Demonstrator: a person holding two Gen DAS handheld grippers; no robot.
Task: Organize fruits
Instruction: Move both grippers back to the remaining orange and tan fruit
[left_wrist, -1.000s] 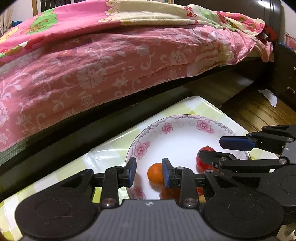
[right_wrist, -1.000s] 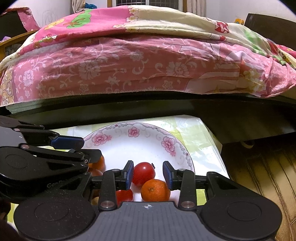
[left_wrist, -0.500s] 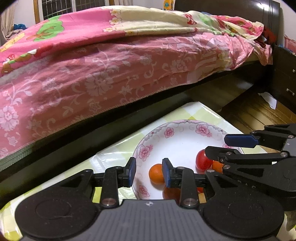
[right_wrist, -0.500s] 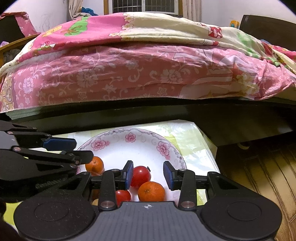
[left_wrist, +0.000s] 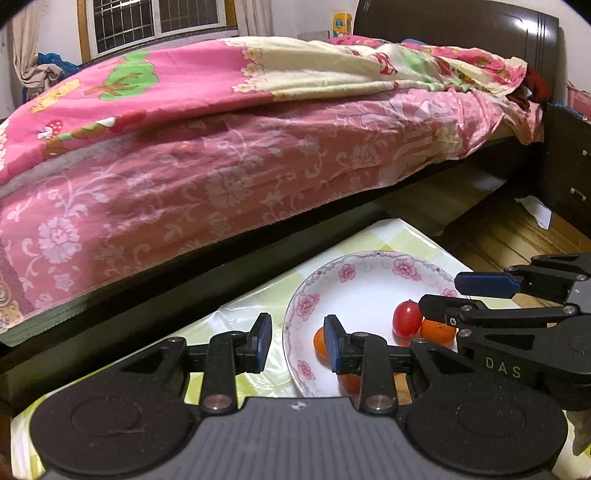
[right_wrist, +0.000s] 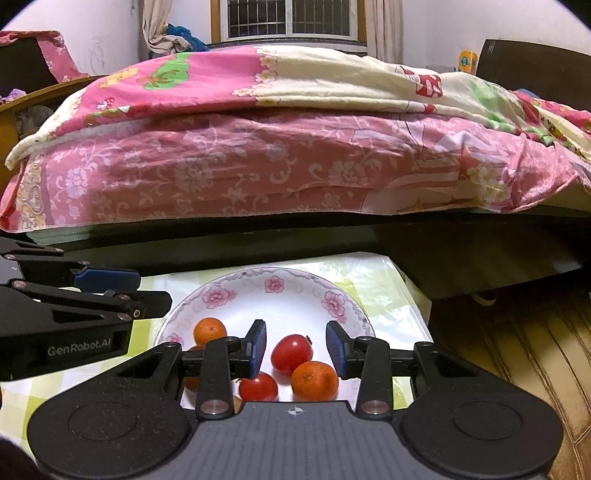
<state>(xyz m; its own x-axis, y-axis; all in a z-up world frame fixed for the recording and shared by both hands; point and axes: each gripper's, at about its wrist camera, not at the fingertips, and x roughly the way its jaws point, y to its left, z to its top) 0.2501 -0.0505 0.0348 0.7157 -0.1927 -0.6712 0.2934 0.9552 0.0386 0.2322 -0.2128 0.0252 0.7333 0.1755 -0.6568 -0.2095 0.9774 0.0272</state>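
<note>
A white plate with pink flowers (right_wrist: 280, 295) (left_wrist: 369, 280) sits on a green-checked tablecloth (right_wrist: 384, 280). On it lie small oranges (right_wrist: 209, 330) (right_wrist: 314, 380) and red tomatoes (right_wrist: 291, 350) (right_wrist: 258, 386). My right gripper (right_wrist: 296, 345) hovers open above the near fruits, gripping nothing. My left gripper (left_wrist: 297, 334) is open over the plate's left rim, with an orange (left_wrist: 318, 341) half hidden behind its right finger. The left wrist view also shows a tomato (left_wrist: 406, 318), an orange (left_wrist: 437, 330) and the right gripper (left_wrist: 439, 293) over the plate's right side. The left gripper (right_wrist: 155, 290) appears at the left of the right wrist view.
A bed with a pink floral cover (right_wrist: 280, 173) and dark frame (right_wrist: 332, 236) stands just behind the table. Wooden floor (right_wrist: 517, 350) lies to the right, with a dark cabinet (left_wrist: 569, 177) and a scrap of paper (left_wrist: 535, 210). A barred window (right_wrist: 288, 18) is at the back.
Both grippers have risen and drawn back from the plate, which now looks smaller and lower in each view. More of the bed and window shows. The fruits have not moved.
</note>
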